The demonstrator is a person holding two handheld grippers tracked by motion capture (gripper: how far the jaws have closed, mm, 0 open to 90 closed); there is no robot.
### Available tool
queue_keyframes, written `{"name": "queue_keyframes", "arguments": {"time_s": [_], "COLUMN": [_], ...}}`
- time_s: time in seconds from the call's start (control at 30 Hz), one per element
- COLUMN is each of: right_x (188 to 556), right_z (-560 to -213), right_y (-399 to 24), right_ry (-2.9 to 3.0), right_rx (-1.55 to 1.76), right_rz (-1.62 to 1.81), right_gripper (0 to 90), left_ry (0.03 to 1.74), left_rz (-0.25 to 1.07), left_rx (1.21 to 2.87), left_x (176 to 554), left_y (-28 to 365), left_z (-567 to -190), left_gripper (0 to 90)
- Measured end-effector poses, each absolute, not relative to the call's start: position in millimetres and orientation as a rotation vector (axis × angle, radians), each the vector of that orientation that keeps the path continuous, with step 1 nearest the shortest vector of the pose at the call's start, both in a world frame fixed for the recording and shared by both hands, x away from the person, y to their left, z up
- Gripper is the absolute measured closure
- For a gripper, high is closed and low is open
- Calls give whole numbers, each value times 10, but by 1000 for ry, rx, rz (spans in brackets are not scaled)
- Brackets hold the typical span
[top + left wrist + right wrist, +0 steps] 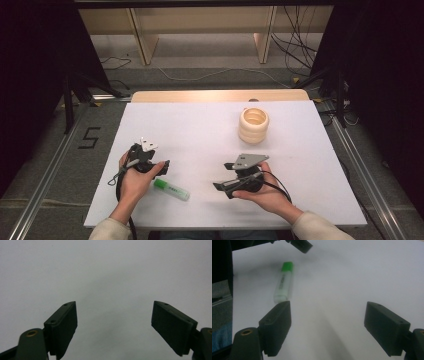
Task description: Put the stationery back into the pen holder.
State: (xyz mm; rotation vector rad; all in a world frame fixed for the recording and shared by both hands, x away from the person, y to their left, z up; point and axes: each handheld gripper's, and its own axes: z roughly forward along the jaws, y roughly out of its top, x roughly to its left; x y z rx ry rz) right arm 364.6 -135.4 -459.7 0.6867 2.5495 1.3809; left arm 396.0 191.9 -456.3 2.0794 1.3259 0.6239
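Green highlighter lies flat on the bench, at 4 o'clock just beside the left hand-held gripper, jaws wide, empty. Right hand-held gripper at 3 o'clock of it, also wide, nothing between.

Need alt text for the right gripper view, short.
Open right claw hovers over the white table, its two black jaws wide apart with nothing between them. A green-capped highlighter marker with a pale body lies flat beyond the left jaw.
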Motion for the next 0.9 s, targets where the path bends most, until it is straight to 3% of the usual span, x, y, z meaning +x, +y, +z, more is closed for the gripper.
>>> {"name": "queue_keyframes", "arguments": {"time_s": [0.33,0.9], "right_x": [3731,3820], "right_z": [-4569,-4728], "right_y": [-672,112], "right_ry": [2632,2740], "right_rx": [574,491], "right_rz": [1388,1293], "right_gripper": [252,300], "left_ry": [1357,1381], "left_rz": [618,617], "left_rx": [2060,2062], "left_x": [4042,4093], "left_y": [2005,2039], "left_z": [-4586,-4602], "left_gripper": [205,211]}}
